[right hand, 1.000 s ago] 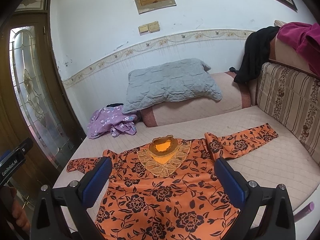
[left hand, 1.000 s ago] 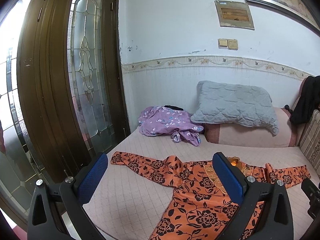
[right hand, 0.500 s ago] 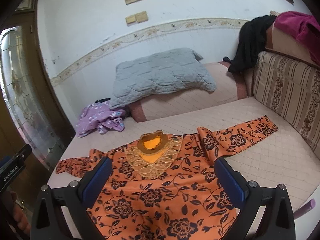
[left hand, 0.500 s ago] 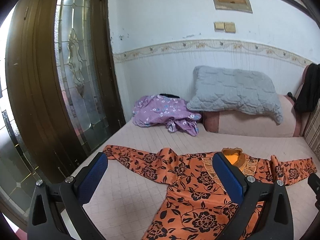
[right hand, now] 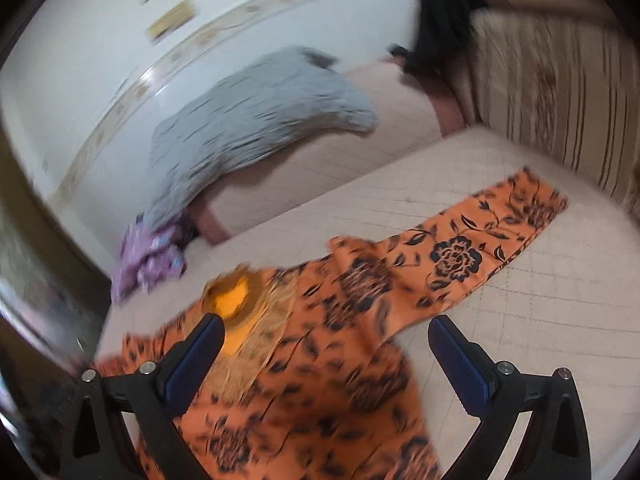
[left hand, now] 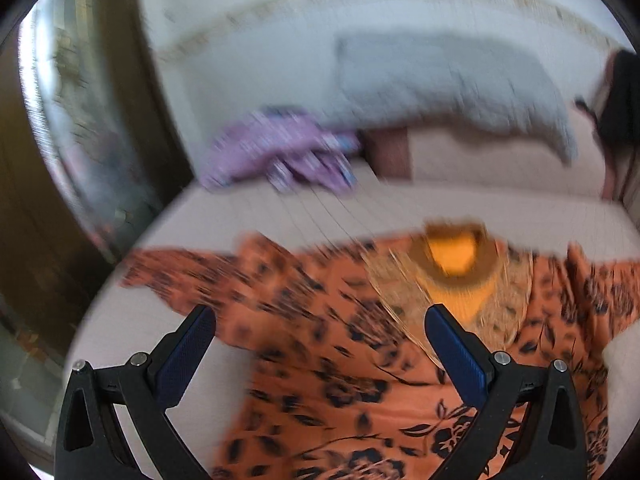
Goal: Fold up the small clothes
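- We saw the orange top [left hand: 320, 360] lying flat on the bed [left hand: 248, 220], front up, its yellow collar [left hand: 454, 256] toward the pillow.
- In the left wrist view, one sleeve [left hand: 188, 268] stretched out toward the door [left hand: 48, 200], flat on the quilted cover.
- In the right wrist view, the other sleeve [right hand: 472, 252] lay spread toward the striped sofa back [right hand: 552, 80], its cuff near that cushion but not touching it.
- Our left gripper [left hand: 320, 320] hung above the top's shoulder, jaws spread wide with nothing between them; we could not tell whether the pads touched the cloth.
- Our right gripper [right hand: 326, 328] was also wide apart and empty, over the top where the sleeve joined the body, with the collar just by its left finger [right hand: 196, 356].
- A purple garment [left hand: 280, 152] sat bunched at the far end of the bed, just beside the grey pillow [left hand: 448, 84], well apart from the top.
- A black garment [right hand: 444, 4] hung over the sofa corner.
- Both views were blurred, so we could not make out finer detail.
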The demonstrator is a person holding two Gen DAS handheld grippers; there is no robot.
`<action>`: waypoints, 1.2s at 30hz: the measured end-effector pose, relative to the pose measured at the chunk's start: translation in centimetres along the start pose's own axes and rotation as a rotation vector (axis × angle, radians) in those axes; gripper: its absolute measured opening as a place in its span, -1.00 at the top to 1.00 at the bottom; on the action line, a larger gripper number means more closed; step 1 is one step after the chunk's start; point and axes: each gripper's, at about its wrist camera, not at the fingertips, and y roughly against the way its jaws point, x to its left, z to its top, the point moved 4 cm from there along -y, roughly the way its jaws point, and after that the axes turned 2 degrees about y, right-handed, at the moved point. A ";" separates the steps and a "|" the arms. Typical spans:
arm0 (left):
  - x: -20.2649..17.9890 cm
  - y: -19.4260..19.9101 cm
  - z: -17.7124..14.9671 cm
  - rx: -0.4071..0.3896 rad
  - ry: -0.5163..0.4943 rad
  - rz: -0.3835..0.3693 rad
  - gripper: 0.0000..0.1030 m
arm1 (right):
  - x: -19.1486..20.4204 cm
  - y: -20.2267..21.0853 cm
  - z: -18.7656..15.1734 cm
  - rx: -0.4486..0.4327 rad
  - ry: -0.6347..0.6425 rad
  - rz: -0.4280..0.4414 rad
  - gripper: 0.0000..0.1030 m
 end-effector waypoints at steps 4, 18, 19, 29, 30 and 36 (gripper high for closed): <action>-2.2 -6.6 -3.3 0.163 -0.017 -0.058 -1.00 | -10.9 -4.2 3.4 0.000 -0.323 0.042 -0.99; -3.7 -11.6 -7.6 0.235 0.049 -0.065 -1.00 | -25.8 -10.9 9.1 -0.101 -0.570 -0.129 -0.50; -3.8 -11.8 -7.7 0.238 0.050 -0.067 -1.00 | -25.9 -11.1 9.5 -0.120 -0.556 -0.135 -0.46; -3.3 -11.7 -6.0 0.278 -0.015 -0.053 -1.00 | -21.4 -8.5 11.5 -0.193 -0.363 -0.073 0.87; -3.2 -11.3 -5.6 0.266 -0.021 -0.048 -1.00 | -18.6 -7.2 11.9 -0.214 -0.312 -0.031 0.87; 1.3 -9.7 -2.8 0.186 -0.016 0.076 -1.00 | -2.9 -2.7 11.4 -0.224 -0.155 0.253 0.87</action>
